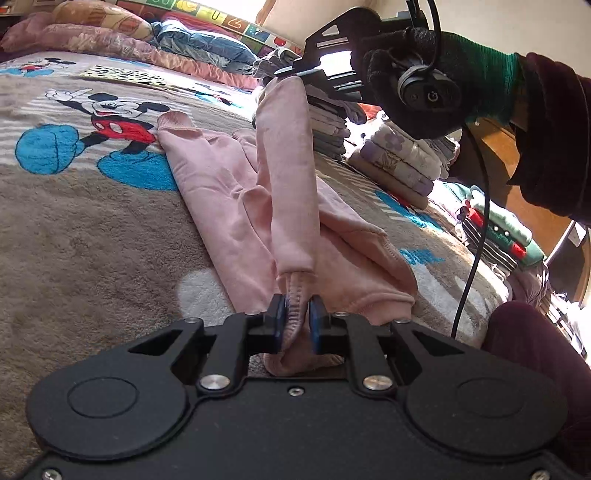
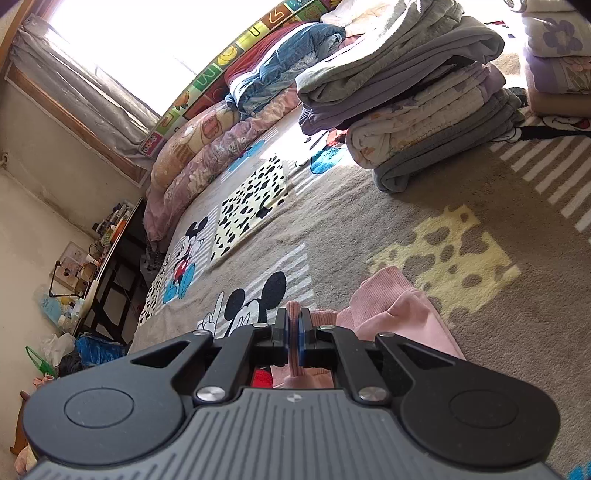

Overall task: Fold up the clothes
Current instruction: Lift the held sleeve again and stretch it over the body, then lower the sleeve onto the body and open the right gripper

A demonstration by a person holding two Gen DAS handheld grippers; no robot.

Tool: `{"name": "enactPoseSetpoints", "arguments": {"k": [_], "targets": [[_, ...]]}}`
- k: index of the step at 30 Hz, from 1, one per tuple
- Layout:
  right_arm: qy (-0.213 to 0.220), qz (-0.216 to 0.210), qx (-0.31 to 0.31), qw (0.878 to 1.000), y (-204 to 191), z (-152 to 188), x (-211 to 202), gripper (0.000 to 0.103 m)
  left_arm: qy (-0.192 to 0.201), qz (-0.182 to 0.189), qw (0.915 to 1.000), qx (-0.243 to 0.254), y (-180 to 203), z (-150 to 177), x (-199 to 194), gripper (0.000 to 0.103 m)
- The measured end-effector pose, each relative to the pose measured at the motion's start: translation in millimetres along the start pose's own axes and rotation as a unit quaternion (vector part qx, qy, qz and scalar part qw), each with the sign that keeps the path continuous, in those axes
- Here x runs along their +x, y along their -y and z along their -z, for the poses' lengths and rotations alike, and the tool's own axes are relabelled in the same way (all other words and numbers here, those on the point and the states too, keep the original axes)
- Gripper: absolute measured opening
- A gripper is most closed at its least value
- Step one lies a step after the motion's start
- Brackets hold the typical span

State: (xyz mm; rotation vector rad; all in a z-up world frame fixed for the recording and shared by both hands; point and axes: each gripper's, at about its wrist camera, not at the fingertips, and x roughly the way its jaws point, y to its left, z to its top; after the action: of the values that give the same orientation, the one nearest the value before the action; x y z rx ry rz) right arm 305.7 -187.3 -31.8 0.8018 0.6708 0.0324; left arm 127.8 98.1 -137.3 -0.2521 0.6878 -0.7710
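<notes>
Left gripper [image 1: 296,320]: closest to the lens, its two blue-padded fingers pinched on the ribbed cuff of a pink sweatshirt [image 1: 229,192].
Right gripper [image 2: 294,326]: fingers narrowed to a slit, gripping a pink ribbed edge of the same garment.
Sweatshirt position: body flat on the Mickey Mouse blanket [image 1: 74,229]; one sleeve stretched up between the two grippers.
Hidden or cut off: each gripper's black body covers the fabric just under it. In the right view only a cuff and a strip of pink show [image 2: 402,314]; which part the right gripper grips I cannot tell.
Left view only: the right gripper [image 1: 291,72] seen from outside, raised, in a black-gloved hand [image 1: 417,85] – its fingertips are too small to read there.
Right view only: a folded pile [image 2: 413,110] well beyond the sweatshirt, a window [image 2: 140,33], a cluttered side table [image 2: 107,251].
</notes>
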Motion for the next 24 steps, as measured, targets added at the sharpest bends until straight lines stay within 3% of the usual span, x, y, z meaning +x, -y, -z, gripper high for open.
{"name": "enactPoseSetpoints", "arguments": {"k": [9,19,22,23,24], "targets": [[-0.028,0.056,-0.04,0.997,-22.4,10.9,57.3,0.007,-0.004,0.058,0.9902,-0.127,-34.2,-1.8,-7.5,0.012],[-0.052,0.094,-0.084,0.991,-42.9,30.7,105.6,0.008,-0.012,0.084,0.9792,-0.184,-50.6,-1.1,-6.8,0.012],[-0.056,0.087,-0.093,0.99,-45.4,35.4,115.0,0.013,-0.016,0.082,0.9803,-0.179,-49.9,-2.7,-6.2,0.012],[-0.059,0.079,-0.088,0.991,-44.9,35.7,117.2,0.018,-0.017,0.081,0.9811,-0.175,-48.9,-3.3,-6.1,0.012],[-0.064,0.063,-0.079,0.993,-44.3,34.4,118.7,0.03,-0.018,0.075,0.9838,-0.161,-46.0,-5.3,-6.0,0.012]]}}
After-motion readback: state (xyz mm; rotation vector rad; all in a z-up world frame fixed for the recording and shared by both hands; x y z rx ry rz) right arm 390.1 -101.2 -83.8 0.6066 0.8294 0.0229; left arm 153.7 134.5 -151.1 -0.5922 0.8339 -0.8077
